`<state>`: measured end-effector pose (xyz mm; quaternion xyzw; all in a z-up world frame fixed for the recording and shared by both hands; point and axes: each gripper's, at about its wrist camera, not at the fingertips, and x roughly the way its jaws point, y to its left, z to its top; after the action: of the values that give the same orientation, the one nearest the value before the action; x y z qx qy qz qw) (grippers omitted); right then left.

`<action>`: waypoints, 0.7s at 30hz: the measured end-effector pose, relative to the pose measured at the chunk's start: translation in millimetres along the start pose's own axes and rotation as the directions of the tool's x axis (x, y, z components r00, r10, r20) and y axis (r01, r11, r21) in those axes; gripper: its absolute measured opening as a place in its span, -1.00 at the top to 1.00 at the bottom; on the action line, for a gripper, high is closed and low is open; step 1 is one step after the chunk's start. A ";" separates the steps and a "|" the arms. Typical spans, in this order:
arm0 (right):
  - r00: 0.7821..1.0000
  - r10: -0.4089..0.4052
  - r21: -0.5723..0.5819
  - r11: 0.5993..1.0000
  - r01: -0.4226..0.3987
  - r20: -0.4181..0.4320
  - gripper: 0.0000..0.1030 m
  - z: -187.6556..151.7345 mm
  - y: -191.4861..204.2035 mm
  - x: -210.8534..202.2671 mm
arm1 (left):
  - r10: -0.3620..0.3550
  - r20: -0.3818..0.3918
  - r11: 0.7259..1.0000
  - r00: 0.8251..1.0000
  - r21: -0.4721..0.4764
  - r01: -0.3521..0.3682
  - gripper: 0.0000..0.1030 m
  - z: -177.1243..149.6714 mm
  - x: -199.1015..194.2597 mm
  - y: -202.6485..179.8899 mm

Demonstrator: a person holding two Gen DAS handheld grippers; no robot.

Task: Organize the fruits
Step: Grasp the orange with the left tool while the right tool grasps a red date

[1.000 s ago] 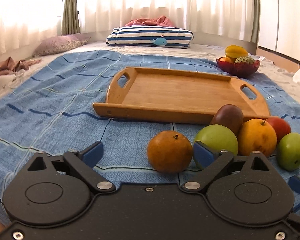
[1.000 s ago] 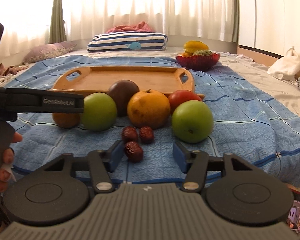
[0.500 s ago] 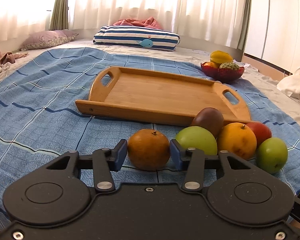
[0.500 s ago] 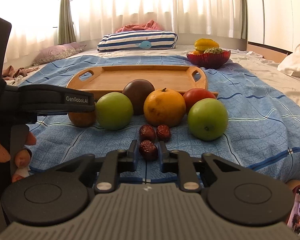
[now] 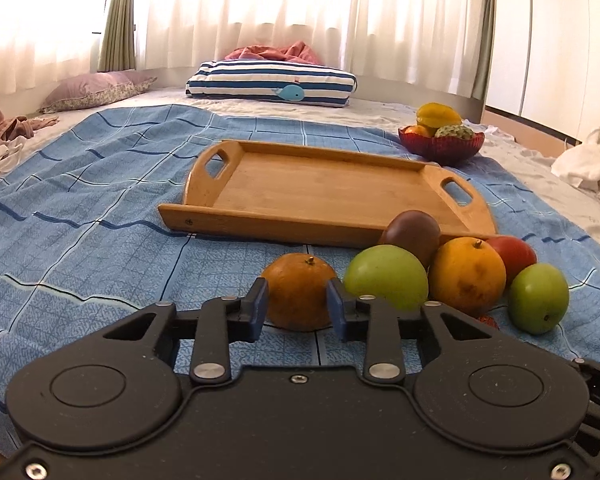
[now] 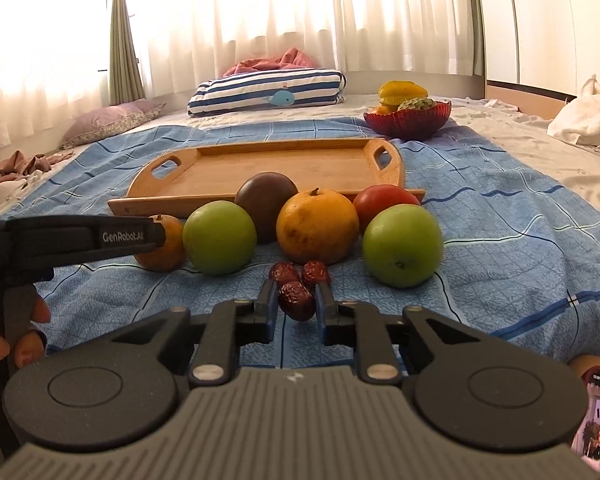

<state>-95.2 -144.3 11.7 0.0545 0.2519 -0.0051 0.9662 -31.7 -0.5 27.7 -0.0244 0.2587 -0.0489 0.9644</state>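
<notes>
My left fingers (image 5: 297,306), tilted downward, have just been closing and now press a dull orange tangerine (image 5: 298,290) on the blue checked bedspread (image 5: 100,216). My right fingers (image 6: 296,306) clamp a wrinkled dark-red date (image 6: 297,299). Beyond the clustered fruit, the bare wooden handled tray (image 5: 320,184) leaves open room.

Your left gripper (image 5: 296,304) has just been closing and now pinches the small orange (image 5: 298,290) on the blue blanket (image 5: 100,240), just beside a green apple (image 5: 386,276), near the wooden tray (image 5: 324,196).
</notes>
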 end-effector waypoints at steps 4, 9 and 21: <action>1.000 -0.003 -0.001 1.000 0.003 -0.002 0.54 0.5 0.1 -0.1 | 0.011 0.002 1.000 1.000 0.006 -0.011 0.20 -1.0 5.4 -2.2; 1.000 -0.003 -0.005 1.000 0.003 -0.009 0.54 1.1 0.6 1.4 | 0.014 0.007 1.000 1.000 -0.020 -0.014 -0.01 -1.4 14.5 0.6; 1.000 -0.013 0.001 1.000 0.013 -0.008 0.54 1.7 0.4 3.9 | -0.040 0.023 0.978 0.999 -0.204 0.044 0.07 4.6 28.1 29.8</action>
<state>-90.9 -144.0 11.4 0.0533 0.2560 -0.0113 0.9651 -2.7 26.2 15.5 -0.1293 0.2526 -0.0421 0.9580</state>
